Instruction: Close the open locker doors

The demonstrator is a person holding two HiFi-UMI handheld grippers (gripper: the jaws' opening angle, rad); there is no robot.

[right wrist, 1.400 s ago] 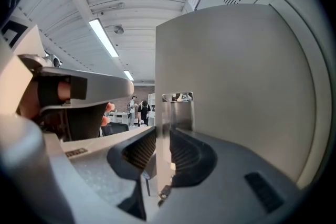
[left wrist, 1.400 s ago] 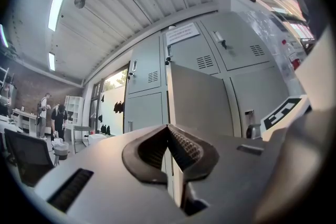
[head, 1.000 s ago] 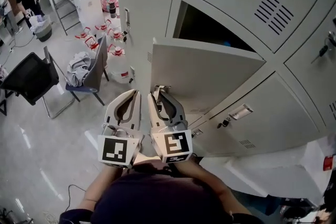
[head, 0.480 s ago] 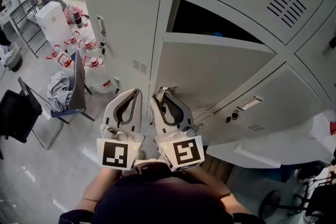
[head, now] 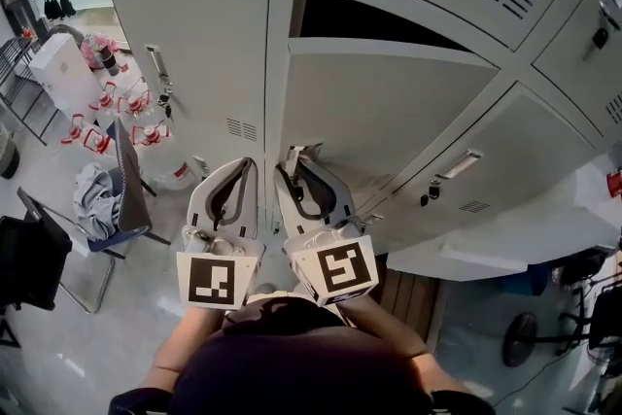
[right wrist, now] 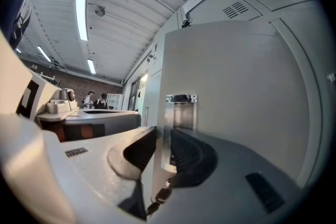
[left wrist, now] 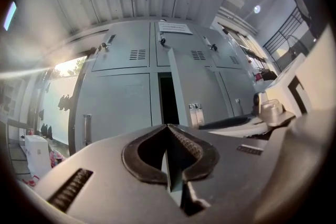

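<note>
The grey locker door point(head: 389, 112) stands slightly ajar, with a narrow dark opening point(head: 369, 19) above its top edge in the head view. My right gripper point(head: 292, 155) is at the door's free edge, its jaws closed on the metal handle plate point(right wrist: 181, 113), which sits between the pads point(right wrist: 189, 149). A key hangs below the plate. My left gripper point(head: 251, 162) hovers just beside the right one, shut and empty, its tips meeting point(left wrist: 168, 128). From it I see the locker's dark gap point(left wrist: 167, 97) straight ahead.
Closed lockers surround the ajar one, one with a handle point(head: 457, 165) at the lower right. A chair with clothes point(head: 117, 199), water jugs point(head: 107, 126) and a black chair point(head: 29, 258) stand at the left. A white ledge point(head: 505, 248) and a fan point(head: 530, 335) are at the right.
The door has swung toward the locker with my right gripper on its edge, so the dark opening is narrower. Both grippers have stayed side by side.
</note>
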